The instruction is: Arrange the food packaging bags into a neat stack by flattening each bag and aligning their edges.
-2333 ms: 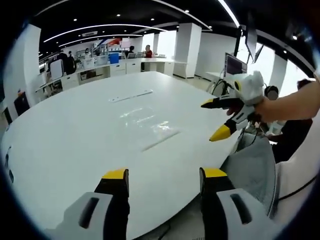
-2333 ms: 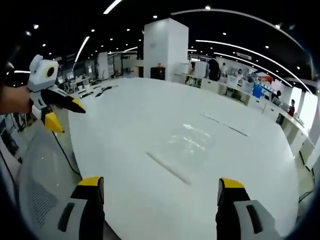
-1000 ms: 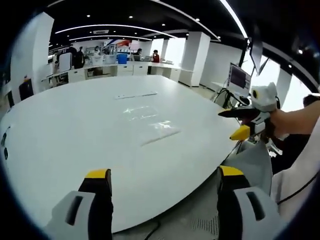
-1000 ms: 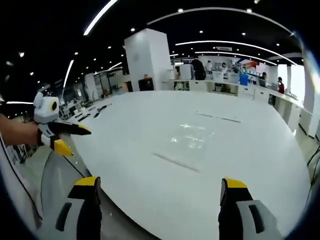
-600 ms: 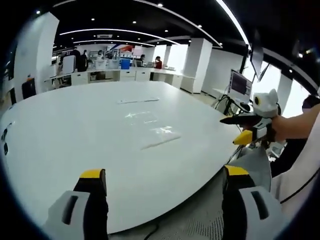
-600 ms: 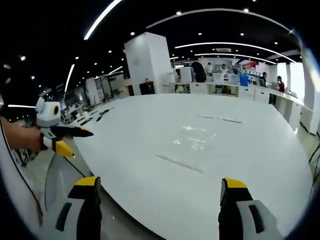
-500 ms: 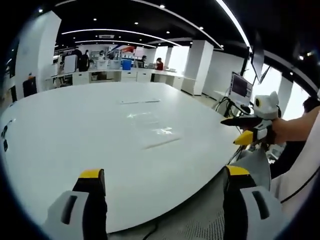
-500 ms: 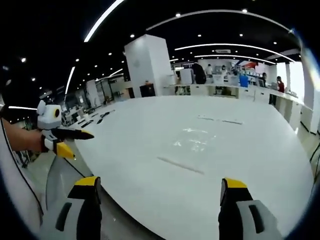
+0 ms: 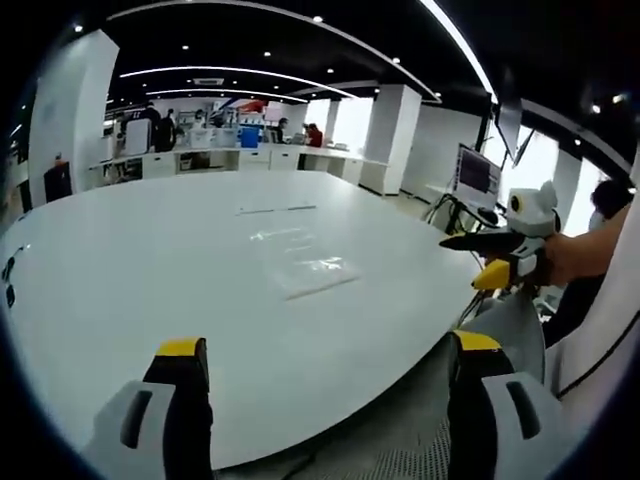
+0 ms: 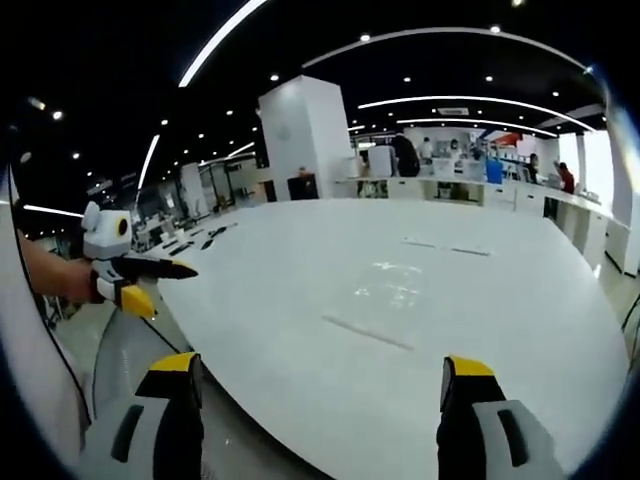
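Big white surface (image 9: pixel 150 260) takes up most of both views, round-edged, w/ an open office behind it (desks, pillars, ceiling lights, people far off). A grey mesh chair back (image 9: pixel 505 325) sits at the near edge, below the grippers.

Clear food packaging bags (image 9: pixel 300 268) lie flat near the middle of the surface, well apart from both grippers. In the right gripper view the same bags (image 10: pixel 385 290) show as a glossy see-through patch w/ a thin strip along the near edge. Looks like they overlap, but count & edge alignment can't be told – too transparent, too far. A separate thin strip (image 9: pixel 275 210) lies further back on the surface, apart from the bags; could be another bag's seal or something else.

Left gripper (image 9: pixel 325 350): jaws spread wide, nothing between them, held off the near edge of the surface. It also shows in the right gripper view (image 10: pixel 150 285), jaws parted, empty. Right gripper (image 10: pixel 315 365): jaws wide apart, empty, also off the near edge; seen from the left gripper view (image 9: pixel 490 258) it's held by a hand, jaws parted.

Step, as I judge it: either pre-approach or already done & backed off – nothing in hand, both grippers clear of the bags. Next move, if the stack isn't square yet: reach in over the surface, come down on the bags, press flat, nudge edges into line. Thin slippery film, so low flat contact, not a pinch.
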Available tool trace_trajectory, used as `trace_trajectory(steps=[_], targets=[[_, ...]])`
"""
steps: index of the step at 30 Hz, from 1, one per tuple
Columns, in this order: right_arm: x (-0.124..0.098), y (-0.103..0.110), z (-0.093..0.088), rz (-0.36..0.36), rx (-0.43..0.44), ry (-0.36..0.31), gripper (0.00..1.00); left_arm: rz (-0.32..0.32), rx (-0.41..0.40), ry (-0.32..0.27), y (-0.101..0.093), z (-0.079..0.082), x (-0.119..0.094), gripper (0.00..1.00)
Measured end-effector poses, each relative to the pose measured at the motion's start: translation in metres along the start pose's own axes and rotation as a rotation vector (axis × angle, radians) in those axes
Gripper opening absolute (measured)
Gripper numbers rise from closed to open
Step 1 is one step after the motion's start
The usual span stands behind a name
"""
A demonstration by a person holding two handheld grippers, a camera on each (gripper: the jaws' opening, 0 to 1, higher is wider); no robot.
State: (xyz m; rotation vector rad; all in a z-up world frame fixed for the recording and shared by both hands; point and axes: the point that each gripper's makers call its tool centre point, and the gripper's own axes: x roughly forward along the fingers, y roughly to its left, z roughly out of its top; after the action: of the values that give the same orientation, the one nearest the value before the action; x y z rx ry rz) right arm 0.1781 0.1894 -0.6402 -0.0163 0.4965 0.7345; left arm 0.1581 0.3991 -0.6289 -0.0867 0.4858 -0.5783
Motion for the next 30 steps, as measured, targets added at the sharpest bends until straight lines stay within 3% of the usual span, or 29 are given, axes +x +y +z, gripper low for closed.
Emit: trace_trajectory(steps=[10,18,30], targets=[[-0.004,0.008,-0.011,0.011,-0.027,-0.002,1.00,0.003,0.019,-0.009,0.004,-0.008,0.002,0.97],[-0.005,0.013,0.003,0.013,-0.027,-0.046,1.00,-0.007,0.022,-0.011,0.002,-0.014,0.003,0.94],[0.000,0.029,0.009,0.027,-0.052,-0.056,1.00,-0.028,0.031,-0.013,-0.011,-0.014,0.006,0.90]])
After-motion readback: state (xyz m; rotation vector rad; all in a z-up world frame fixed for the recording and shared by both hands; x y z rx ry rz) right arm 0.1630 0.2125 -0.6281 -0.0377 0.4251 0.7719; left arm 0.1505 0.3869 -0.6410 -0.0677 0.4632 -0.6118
